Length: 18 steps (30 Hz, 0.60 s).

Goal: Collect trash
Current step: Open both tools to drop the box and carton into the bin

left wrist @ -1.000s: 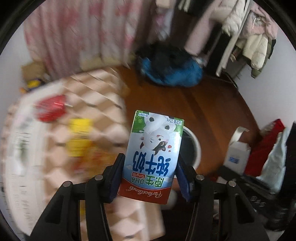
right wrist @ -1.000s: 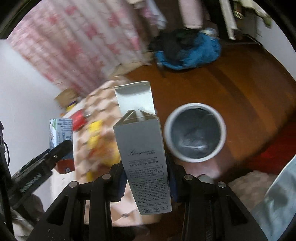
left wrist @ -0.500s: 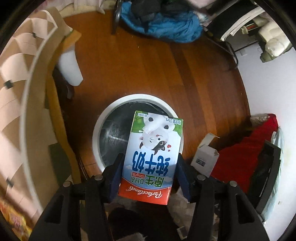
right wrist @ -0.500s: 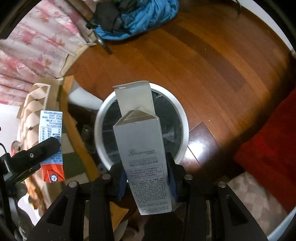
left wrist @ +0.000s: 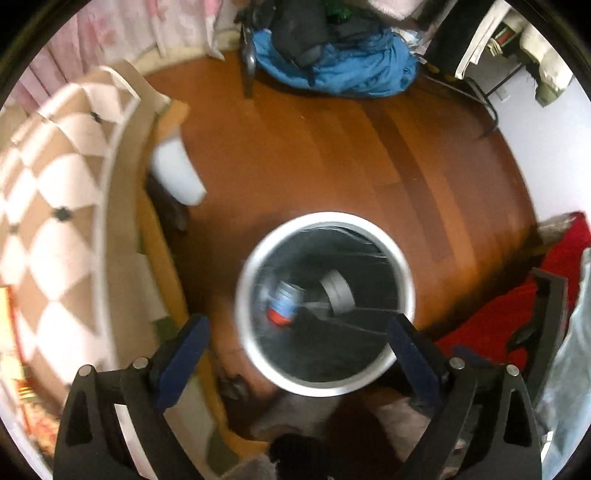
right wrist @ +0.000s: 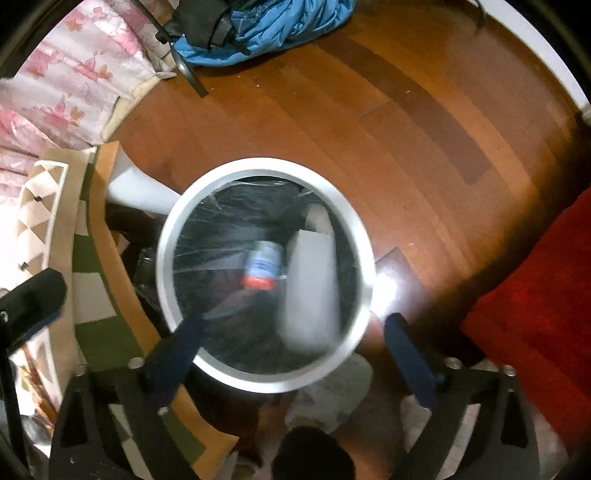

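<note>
A round white-rimmed trash bin (left wrist: 400,258) with a black liner stands on the wooden floor; it also shows in the right wrist view (right wrist: 354,221). Inside it, blurred, are the milk carton (left wrist: 282,302) (right wrist: 263,266) and the grey box (left wrist: 338,291) (right wrist: 312,284). My left gripper (left wrist: 295,347) is open and empty above the bin's near rim. My right gripper (right wrist: 291,343) is open and empty above the bin. The left gripper's finger (right wrist: 31,295) shows at the left edge of the right wrist view.
A table with a checked cloth (left wrist: 55,206) (right wrist: 37,206) stands left of the bin. A blue garment pile (left wrist: 332,62) (right wrist: 266,26) lies on the floor at the back. A red cloth (left wrist: 517,321) (right wrist: 535,314) lies to the right. A pink curtain (right wrist: 55,74) hangs at the far left.
Both grippers have opened. The milk carton and the grey box have dropped out of them into the bin.
</note>
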Tool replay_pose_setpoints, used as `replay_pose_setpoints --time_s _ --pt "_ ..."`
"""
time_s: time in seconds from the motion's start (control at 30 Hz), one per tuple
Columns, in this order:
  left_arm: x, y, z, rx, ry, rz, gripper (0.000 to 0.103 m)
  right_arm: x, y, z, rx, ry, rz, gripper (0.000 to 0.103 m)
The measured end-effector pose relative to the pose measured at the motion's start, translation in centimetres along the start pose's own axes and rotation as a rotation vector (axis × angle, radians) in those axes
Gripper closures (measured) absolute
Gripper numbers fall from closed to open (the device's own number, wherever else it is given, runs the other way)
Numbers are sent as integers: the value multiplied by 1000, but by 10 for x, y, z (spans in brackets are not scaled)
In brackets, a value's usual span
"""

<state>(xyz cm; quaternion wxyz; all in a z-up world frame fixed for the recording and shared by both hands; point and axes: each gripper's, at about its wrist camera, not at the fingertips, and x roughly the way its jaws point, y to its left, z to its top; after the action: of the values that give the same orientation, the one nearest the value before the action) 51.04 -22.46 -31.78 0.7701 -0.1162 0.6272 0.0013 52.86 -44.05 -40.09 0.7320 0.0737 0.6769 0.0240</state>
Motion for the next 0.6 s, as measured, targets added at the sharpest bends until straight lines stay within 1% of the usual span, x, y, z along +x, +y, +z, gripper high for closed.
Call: replay_pose_setpoints --time_s 0.1,0.2,0.37,0.47,0.53,0.57,0.6 --pt "-6 3 -9 27 -20 61 5 -7 4 -10 -27 -2 -82 0" --pt "-9 3 -18 55 -23 101 5 -14 6 -20 -57 -8 -132 0" --pt "-25 1 -33 73 -43 119 5 -31 6 -35 -69 -11 -142 0" --pt "-40 -1 -40 87 -63 111 5 -48 7 -45 -68 -31 -142 0" --pt "-52 -4 -45 106 -86 126 5 -61 8 -52 -70 -48 -141 0" --pt "-59 -5 -49 113 -75 137 5 -68 9 -56 -71 -58 -141 0" --pt "-69 -5 -52 126 -96 150 5 -80 11 -62 -76 -77 -143 0"
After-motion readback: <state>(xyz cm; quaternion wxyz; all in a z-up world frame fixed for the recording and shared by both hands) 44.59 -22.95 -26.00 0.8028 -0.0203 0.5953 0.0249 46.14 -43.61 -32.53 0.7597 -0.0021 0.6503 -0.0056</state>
